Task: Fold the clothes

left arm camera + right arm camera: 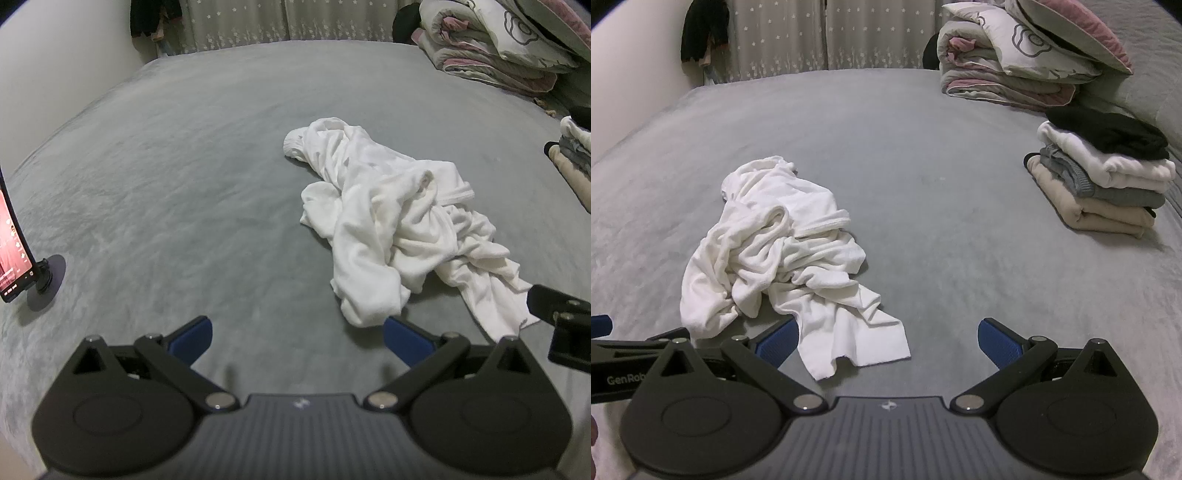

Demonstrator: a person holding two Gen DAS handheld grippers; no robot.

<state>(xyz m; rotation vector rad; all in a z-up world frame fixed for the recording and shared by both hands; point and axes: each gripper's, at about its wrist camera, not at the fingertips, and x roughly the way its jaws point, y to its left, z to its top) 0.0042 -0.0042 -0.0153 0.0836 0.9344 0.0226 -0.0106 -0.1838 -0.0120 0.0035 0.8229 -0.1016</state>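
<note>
Right wrist view: crumpled white garment (pixel 775 251) heaped on the grey bed (pixel 923 147), toward the near edge, left of centre. Sleeves and hem tangled over one another, one flat flap (pixel 864 343) trailing toward the near edge, likely the easiest part to catch first. Nothing spread or squared yet, so folding of this piece not begun.

Right gripper (pixel 886 341) hovering low over the near edge, jaws spread wide, holding nothing, blue pads (pixel 775 341) just beside the trailing flap. Left gripper (pixel 297 338) likewise wide and empty, right pad close to a drooping fold of the garment (pixel 388 229); contact hard to judge through the fisheye, probably not touching. Both tools flanking the near end of the heap, seemingly placed to pick up two points and shake the cloth flat.

Further out: stack of folded clothes (pixel 1104 184) near the right edge, apparently finished work kept clear of the working area. Rolled bedding and pillows (pixel 1015 62) in the far right corner. Phone on a stand (pixel 14 243) at the left edge.
</note>
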